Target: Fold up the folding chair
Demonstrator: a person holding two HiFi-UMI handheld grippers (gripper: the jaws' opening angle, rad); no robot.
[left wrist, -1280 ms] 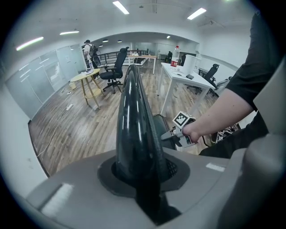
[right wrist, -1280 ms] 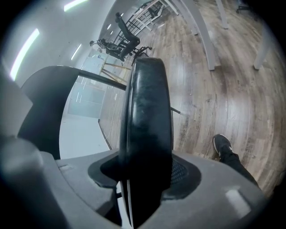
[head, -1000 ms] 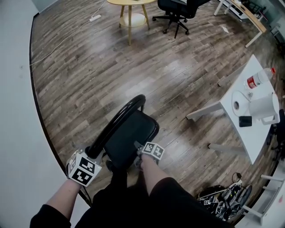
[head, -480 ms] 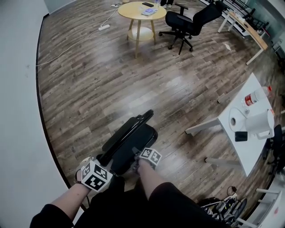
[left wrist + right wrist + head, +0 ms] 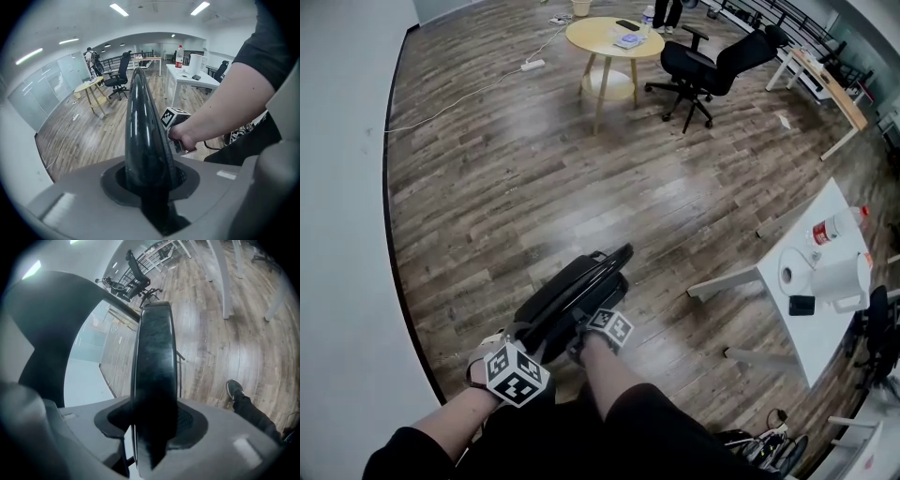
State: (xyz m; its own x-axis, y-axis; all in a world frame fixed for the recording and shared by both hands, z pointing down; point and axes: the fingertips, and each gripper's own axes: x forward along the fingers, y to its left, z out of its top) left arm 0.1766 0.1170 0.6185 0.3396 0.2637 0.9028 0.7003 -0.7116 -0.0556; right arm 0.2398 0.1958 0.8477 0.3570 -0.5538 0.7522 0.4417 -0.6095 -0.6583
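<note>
The black folding chair [image 5: 572, 292] stands on the wood floor right in front of me, its seat swung up close against the backrest. My left gripper [image 5: 518, 339] is shut on the backrest's top edge [image 5: 143, 136], which fills the gap between its jaws [image 5: 150, 187]. My right gripper [image 5: 581, 339] holds the seat's front edge [image 5: 154, 371]. Its jaws [image 5: 152, 427] have just been closing and press on that edge. The right gripper's marker cube [image 5: 176, 119] shows just beyond the backrest in the left gripper view.
A grey wall [image 5: 347, 234] runs close along the left. At the right stands a white table [image 5: 814, 323] bearing a bottle [image 5: 834, 225], a paper roll [image 5: 790, 277] and a white jug [image 5: 844, 277]. A round yellow table [image 5: 614, 37] and an office chair [image 5: 712, 66] stand farther off.
The seat has swung up toward the backrest, so the chair has gone from open to nearly flat. My right gripper rose with the seat; the left one kept its hold.
</note>
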